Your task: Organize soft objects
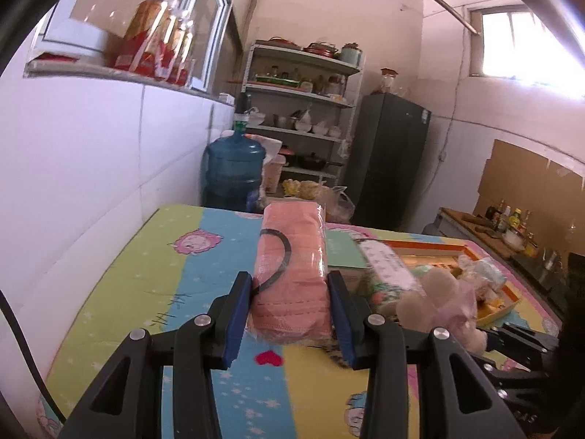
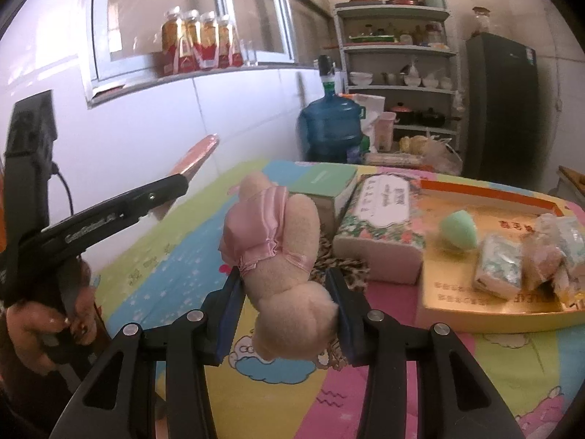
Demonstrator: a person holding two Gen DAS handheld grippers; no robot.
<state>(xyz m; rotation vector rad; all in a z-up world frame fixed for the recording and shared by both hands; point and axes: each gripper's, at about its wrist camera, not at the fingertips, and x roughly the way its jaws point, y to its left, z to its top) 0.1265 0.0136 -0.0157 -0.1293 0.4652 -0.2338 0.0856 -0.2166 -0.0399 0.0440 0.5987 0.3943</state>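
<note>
The left claw (image 1: 290, 303) grips a wrapped pack of pink masks (image 1: 290, 274), lifted above the worktop (image 1: 182, 281) left of the tissue box (image 2: 384, 226). The right claw (image 2: 285, 305) clamps a plush toy (image 2: 281, 256) in front of that box.

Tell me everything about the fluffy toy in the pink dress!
The plush toy is a small stuffed figure of fuzzy beige fabric, with rounded limbs and a shiny pink satin dress with a ruffled hem. The right gripper is shut on it, blue pads squeezing both sides, holding it lifted above the colourful cartoon tablecloth. It points away from the camera, tilted up. Nothing else appears to touch it. No face shows.
</note>
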